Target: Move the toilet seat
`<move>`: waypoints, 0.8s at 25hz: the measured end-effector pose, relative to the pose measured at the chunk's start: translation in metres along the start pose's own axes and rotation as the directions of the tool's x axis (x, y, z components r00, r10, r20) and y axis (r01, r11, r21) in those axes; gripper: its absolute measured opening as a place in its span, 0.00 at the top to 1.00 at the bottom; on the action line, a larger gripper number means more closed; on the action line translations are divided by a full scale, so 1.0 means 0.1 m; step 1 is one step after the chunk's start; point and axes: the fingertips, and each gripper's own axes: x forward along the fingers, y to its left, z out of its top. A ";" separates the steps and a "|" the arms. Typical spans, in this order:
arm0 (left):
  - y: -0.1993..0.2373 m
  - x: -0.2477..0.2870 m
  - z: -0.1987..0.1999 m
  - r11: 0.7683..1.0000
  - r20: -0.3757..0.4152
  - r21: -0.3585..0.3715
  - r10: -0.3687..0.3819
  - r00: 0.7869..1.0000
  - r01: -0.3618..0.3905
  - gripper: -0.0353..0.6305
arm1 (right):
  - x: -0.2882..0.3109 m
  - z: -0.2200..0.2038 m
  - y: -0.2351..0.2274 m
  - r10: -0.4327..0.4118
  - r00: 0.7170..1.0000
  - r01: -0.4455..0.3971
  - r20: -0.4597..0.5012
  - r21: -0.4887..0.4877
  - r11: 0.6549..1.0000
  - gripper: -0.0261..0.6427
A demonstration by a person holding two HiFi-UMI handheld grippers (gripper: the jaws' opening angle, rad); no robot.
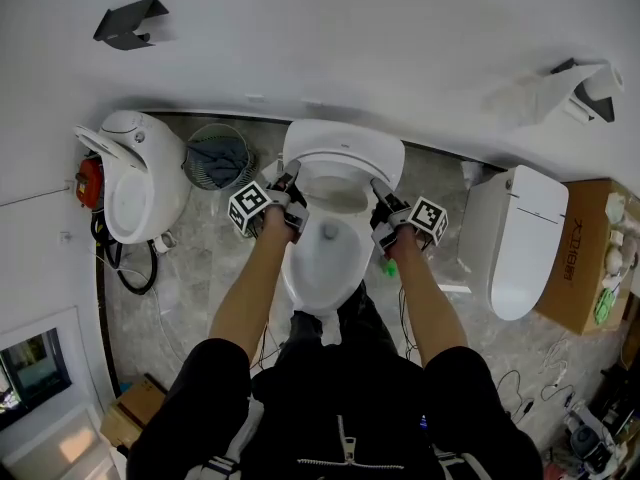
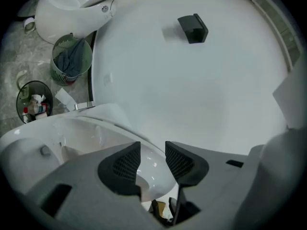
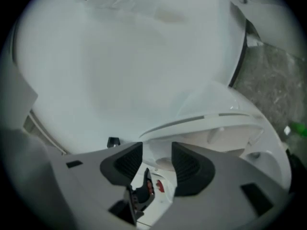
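A white toilet [image 1: 322, 258] stands against the wall in the head view, between the person's arms. Its seat [image 1: 345, 168] is tilted up off the bowl; the right gripper view shows the seat [image 3: 230, 128] from below, with its bumpers. My left gripper [image 1: 288, 194] is at the seat's left edge and my right gripper [image 1: 384, 210] at its right edge. In the left gripper view the white seat rim [image 2: 153, 169] fills the gap of the left gripper [image 2: 148, 150]. The right gripper [image 3: 157, 150] likewise has the seat's edge between its pads.
Another white toilet [image 1: 135, 173] lies at the left beside a wire bin [image 1: 218, 158] and black cables [image 1: 130, 266]. A third toilet [image 1: 520, 238] and a cardboard box [image 1: 585, 258] stand at the right. Black holders [image 1: 130, 23] hang on the wall.
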 end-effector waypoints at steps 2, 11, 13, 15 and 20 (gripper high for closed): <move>-0.10 -0.11 -0.01 0.997 -0.019 0.065 -0.027 0.999 0.028 0.72 | -0.06 -0.07 0.09 -0.029 1.000 0.027 -0.011 -0.125 0.992 0.73; -0.80 -0.93 -0.34 0.739 -0.164 0.653 -0.075 0.984 0.165 0.90 | -0.56 -0.53 0.82 -0.089 0.991 0.137 0.105 -0.686 0.715 0.95; -0.91 -1.16 -0.42 0.675 -0.180 0.713 -0.083 0.980 0.188 0.94 | -0.69 -0.68 0.96 -0.078 0.989 0.148 0.130 -0.733 0.664 0.95; -0.99 -1.39 -0.50 0.615 -0.195 0.762 -0.084 0.977 0.204 0.94 | -0.83 -0.84 1.09 -0.069 0.985 0.166 0.156 -0.774 0.611 0.95; -1.09 -1.99 -0.69 0.456 -0.218 0.860 -0.074 0.973 0.227 0.94 | -1.19 -1.30 1.31 -0.047 0.976 0.208 0.214 -0.840 0.502 0.95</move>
